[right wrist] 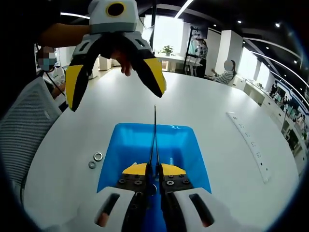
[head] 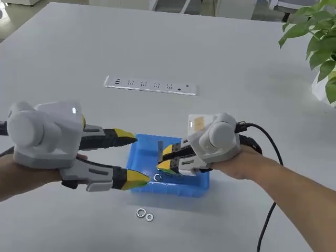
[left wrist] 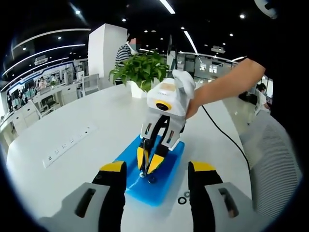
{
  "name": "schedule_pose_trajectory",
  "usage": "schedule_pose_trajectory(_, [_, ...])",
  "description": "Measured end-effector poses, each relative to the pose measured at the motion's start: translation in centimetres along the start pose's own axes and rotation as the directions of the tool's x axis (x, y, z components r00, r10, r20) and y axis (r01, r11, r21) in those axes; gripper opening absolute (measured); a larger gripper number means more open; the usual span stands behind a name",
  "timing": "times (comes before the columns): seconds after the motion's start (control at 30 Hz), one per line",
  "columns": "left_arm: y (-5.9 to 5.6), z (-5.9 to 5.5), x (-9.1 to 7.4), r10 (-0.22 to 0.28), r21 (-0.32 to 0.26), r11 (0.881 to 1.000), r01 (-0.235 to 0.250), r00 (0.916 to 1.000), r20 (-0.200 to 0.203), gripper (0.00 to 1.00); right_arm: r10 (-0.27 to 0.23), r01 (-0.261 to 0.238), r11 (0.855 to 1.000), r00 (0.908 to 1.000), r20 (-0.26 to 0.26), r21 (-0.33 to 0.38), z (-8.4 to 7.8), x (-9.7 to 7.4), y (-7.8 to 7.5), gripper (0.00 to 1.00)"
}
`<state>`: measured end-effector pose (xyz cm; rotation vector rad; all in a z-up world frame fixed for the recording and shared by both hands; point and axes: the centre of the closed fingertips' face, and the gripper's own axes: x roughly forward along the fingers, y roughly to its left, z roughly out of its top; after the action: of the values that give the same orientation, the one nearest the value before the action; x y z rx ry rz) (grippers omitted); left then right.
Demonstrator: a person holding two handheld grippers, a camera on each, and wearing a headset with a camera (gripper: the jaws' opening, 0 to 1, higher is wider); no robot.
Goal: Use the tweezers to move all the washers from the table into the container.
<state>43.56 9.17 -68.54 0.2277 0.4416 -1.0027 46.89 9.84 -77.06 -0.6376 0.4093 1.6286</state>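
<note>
A blue container sits on the white table. My right gripper is over it, shut on thin metal tweezers whose tips point down into the container. A washer lies inside by the front wall, close to the tweezers. Two washers rest on the table just in front of the container; the same washers lie to its left in the right gripper view. My left gripper is open at the container's left end, with nothing between its jaws.
A white power strip lies further back on the table. A potted plant stands at the far right edge. A black cable trails from the right gripper. People sit in the background of the right gripper view.
</note>
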Motion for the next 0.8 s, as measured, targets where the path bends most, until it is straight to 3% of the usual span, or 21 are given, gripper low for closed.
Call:
schedule_pose_trajectory(0.13, [0.4,0.1,0.7,-0.012,0.012,1.000,0.012,0.9999,-0.008,0.53,0.001,-0.001,1.000,1.0000,-0.001,-0.003,0.1,0.0,0.0,0.08])
schedule_pose_trajectory(0.5, [1.0,0.2,2.3,-0.035,0.066,0.997,0.036,0.9993,-0.008,0.27,0.004,-0.004,1.000,1.0000,0.001,-0.010,0.1,0.0,0.0,0.09])
schedule_pose_trajectory(0.8, [1.4,0.3,3.3,-0.047,0.109,0.993,0.048,0.9988,-0.015,0.16,0.010,-0.009,1.000,1.0000,0.002,-0.023,0.1,0.0,0.1,0.09])
